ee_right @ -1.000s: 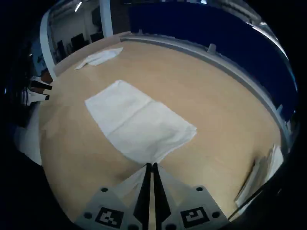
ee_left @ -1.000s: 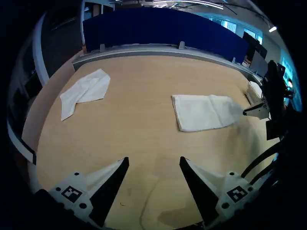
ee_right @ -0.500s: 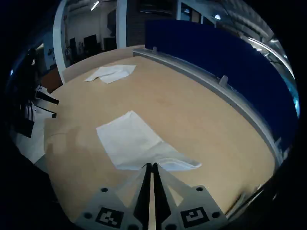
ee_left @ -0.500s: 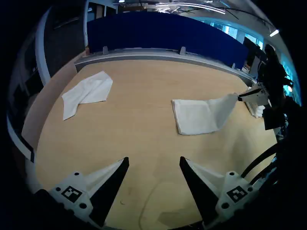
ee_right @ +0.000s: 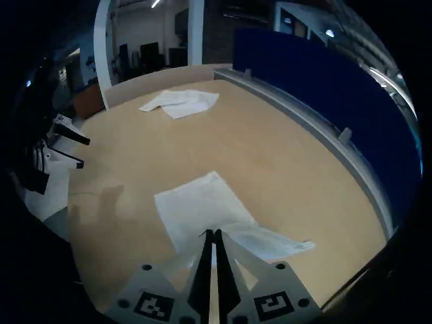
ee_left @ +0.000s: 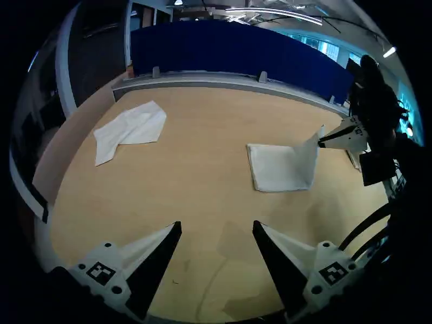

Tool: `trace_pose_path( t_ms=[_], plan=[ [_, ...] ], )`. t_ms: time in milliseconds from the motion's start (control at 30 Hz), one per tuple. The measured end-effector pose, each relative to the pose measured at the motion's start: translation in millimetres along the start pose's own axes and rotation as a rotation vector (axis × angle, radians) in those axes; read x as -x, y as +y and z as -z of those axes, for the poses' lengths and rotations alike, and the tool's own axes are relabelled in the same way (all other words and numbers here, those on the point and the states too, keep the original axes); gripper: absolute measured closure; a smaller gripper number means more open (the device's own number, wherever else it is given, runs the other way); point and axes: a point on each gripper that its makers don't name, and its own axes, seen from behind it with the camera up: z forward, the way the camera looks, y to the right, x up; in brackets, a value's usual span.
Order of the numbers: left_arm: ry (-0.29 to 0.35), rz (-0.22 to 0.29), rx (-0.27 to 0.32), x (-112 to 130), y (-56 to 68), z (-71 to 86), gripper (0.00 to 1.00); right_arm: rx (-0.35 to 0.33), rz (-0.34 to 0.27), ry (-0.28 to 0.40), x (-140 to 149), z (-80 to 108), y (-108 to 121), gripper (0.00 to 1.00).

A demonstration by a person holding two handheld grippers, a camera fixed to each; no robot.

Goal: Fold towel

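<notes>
A white towel (ee_left: 281,164) lies on the wooden table, its right edge lifted and held up by my right gripper (ee_left: 319,143). In the right gripper view the towel (ee_right: 202,208) spreads just ahead of the fingers, and a raised flap (ee_right: 267,243) hangs from the pinched edge. My right gripper (ee_right: 210,235) is shut on that edge. My left gripper (ee_left: 217,227) stands open low over bare table near the front, well apart from the towel. In the right gripper view the left gripper (ee_right: 81,151) is at the far left.
A second, crumpled white towel (ee_left: 129,128) lies at the table's far left (ee_right: 181,102). A blue partition (ee_left: 237,48) runs along the table's far side. A person (ee_left: 380,108) in dark clothes stands at the right, holding the right gripper.
My right gripper has lifted the towel's right edge off the table and carried it leftward over the rest of the towel. The left gripper has stayed open and almost still.
</notes>
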Motion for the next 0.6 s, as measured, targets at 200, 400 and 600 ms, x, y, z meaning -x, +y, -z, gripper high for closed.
trace_pose_path(
  t_ms=[200,400,600],
  plan=[
    [0.004,0.024,-0.020,3.8,-5.7,1.5,0.02,-0.075,0.039,-0.012,-14.8,-38.0,-29.1,0.95],
    [0.001,0.052,-0.032,11.0,-4.8,1.6,0.02,-0.158,0.015,-0.049,-7.5,-86.1,-64.3,0.95],
    [-0.004,0.057,-0.038,16.6,-2.3,0.3,0.02,-0.197,-0.032,-0.083,7.5,-110.4,-83.1,0.96]
  ],
)
